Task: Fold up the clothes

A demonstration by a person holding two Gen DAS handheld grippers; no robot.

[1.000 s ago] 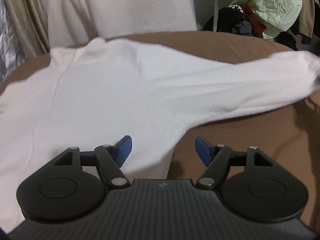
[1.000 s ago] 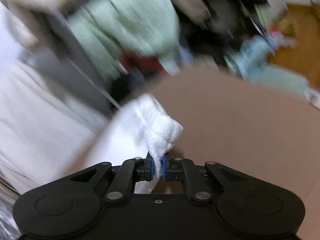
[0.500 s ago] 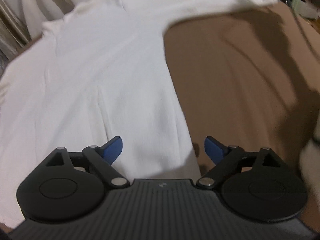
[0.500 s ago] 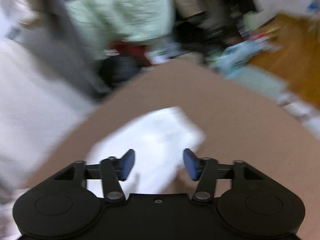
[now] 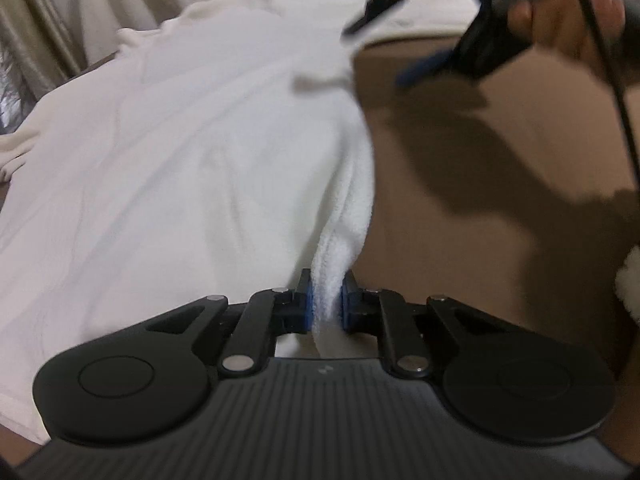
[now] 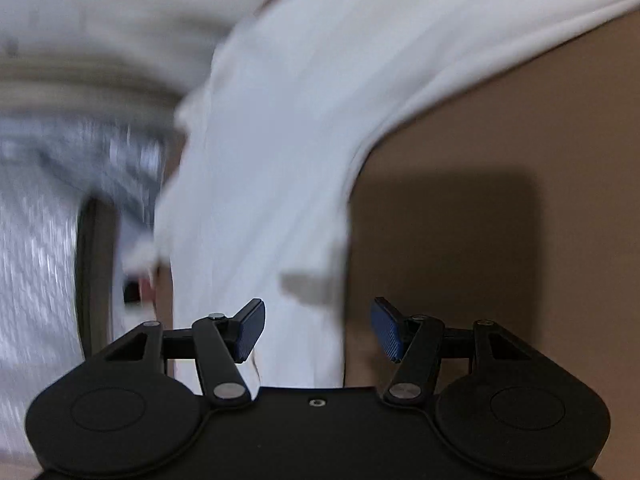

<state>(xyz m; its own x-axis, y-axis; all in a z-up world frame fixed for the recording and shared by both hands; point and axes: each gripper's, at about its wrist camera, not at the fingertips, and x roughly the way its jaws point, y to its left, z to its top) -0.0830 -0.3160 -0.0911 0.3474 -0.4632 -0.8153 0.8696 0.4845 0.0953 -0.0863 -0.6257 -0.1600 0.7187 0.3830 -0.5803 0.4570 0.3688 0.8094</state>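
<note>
- Left gripper [image 5: 326, 300]: blue pads closing onto a bunched ridge of the white garment [image 5: 180, 152]. The cloth fills the gap between the pads and rises from them in a thick fold.
- The pinched spot lies on the garment's right-hand edge, where the white cloth meets the bare brown bed cover [image 5: 460, 220].
- From that fold the garment spreads away to the left and far side, lying mostly flat over the cover, with soft creases near the grip.
- A sleeve runs off toward the far right corner of the bed, partly hidden behind the other tool.
- Right gripper [image 6: 318, 330]: blue pads stand wide apart, nothing between them. It hangs above the garment's edge, white cloth under the left pad, brown cover under the right pad.
- In the left wrist view, the right gripper shows blurred at upper right, carried by a hand [image 5: 568, 12], with a dark cable [image 5: 612, 80] running down from it.
- Its shadow falls on the brown cover just beside the garment's edge.
- A pale curtain [image 5: 36, 28] hangs behind the far left side of the bed.
- The right wrist view is heavily motion-blurred on its left side; the grey and cream shapes there cannot be made out.
</note>
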